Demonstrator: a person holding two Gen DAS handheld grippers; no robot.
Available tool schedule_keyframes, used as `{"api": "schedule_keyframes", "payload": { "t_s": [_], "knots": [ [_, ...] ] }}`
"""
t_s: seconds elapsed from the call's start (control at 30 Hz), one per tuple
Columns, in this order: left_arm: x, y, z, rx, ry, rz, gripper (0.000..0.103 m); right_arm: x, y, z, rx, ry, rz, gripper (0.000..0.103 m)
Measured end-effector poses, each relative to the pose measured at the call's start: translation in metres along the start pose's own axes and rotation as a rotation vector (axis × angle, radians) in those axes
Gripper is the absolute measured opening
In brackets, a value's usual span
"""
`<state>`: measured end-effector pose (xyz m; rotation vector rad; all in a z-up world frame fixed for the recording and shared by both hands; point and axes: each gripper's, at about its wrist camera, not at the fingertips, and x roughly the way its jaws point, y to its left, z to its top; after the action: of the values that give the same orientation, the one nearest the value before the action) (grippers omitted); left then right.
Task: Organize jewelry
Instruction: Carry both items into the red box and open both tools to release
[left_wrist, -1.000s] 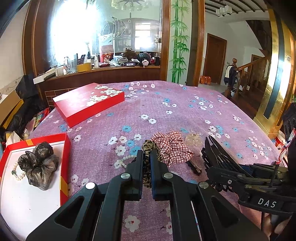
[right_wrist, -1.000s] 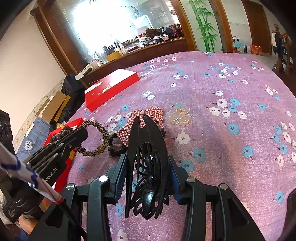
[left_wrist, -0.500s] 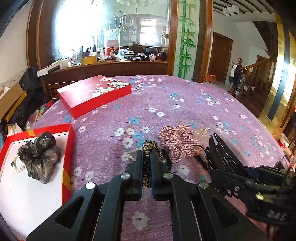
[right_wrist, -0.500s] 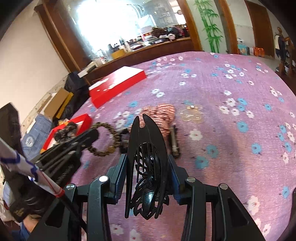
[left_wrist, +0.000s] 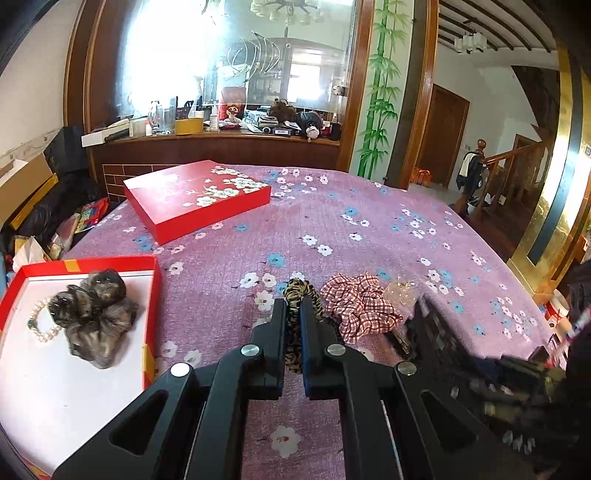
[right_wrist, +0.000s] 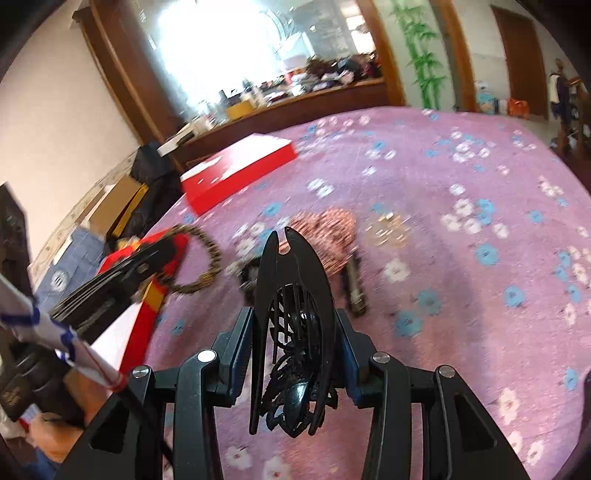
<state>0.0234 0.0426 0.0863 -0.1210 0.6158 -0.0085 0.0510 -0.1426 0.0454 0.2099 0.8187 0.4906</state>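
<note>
The leopard-print fabric scrunchie (left_wrist: 300, 295) is pinched between the nearly closed fingers of the left gripper (left_wrist: 293, 314), held above the purple flower-printed tablecloth (left_wrist: 332, 221) just right of the open red box with a white lining (left_wrist: 151, 295). Compared with a second ago, the box has slid further into the left wrist view, so the left gripper has carried the scrunchie closer to it, and the red-and-white checked scrunchie (left_wrist: 356, 308) now lies a little to the right of the fingers. The right gripper (right_wrist: 293, 332) keeps its fingers clamped on the sides of the large black plastic claw hair clip (right_wrist: 291, 317), as before.

Only the left wrist view shows inside the box: a grey-brown organza scrunchie (left_wrist: 92, 314) and a white pearl bracelet (left_wrist: 38, 325) lying beside it. The right wrist view, blurred, shows the leopard scrunchie hanging as an open ring (right_wrist: 201, 258) from the left gripper (right_wrist: 173, 247) near the box corner, plus a dark slim hair clip (right_wrist: 354, 284) on the cloth.

A closed red lid with white blossoms (left_wrist: 195, 197) lies further back. Behind the table stand a cluttered wooden counter (left_wrist: 221, 142), a glass partition and a painted green bamboo panel (left_wrist: 380, 110).
</note>
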Motion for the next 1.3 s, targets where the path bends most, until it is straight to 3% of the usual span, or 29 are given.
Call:
{"api": "schedule_keyframes", "payload": {
  "t_s": [0.1,0.27,0.5,0.7,0.87,1.1,1.3],
  "knots": [
    [-0.028,0.011,0.001,-0.007,-0.016,-0.037,0.006,-0.012,-0.007,0.002,0.068,-0.025,0.002,0.046],
    [-0.077,0.054,0.001,0.004,-0.051,-0.011,0.006,-0.034,0.017,0.004,0.086,-0.068,0.02,0.046],
    [-0.116,0.149,-0.008,-0.079,-0.053,0.078,0.006,-0.019,0.121,0.002,-0.062,0.013,0.159,0.046],
    [-0.115,0.22,-0.025,-0.138,0.011,0.061,0.006,0.023,0.208,-0.018,-0.216,0.137,0.223,0.046],
    [-0.095,0.263,-0.034,-0.182,0.08,0.074,0.007,0.065,0.25,-0.029,-0.278,0.241,0.222,0.047],
    [-0.068,0.3,-0.039,-0.272,0.157,0.116,0.007,0.124,0.268,-0.029,-0.277,0.353,0.153,0.047],
    [-0.056,0.307,-0.04,-0.297,0.185,0.15,0.007,0.153,0.279,-0.02,-0.277,0.357,0.105,0.047]
  ]
}}
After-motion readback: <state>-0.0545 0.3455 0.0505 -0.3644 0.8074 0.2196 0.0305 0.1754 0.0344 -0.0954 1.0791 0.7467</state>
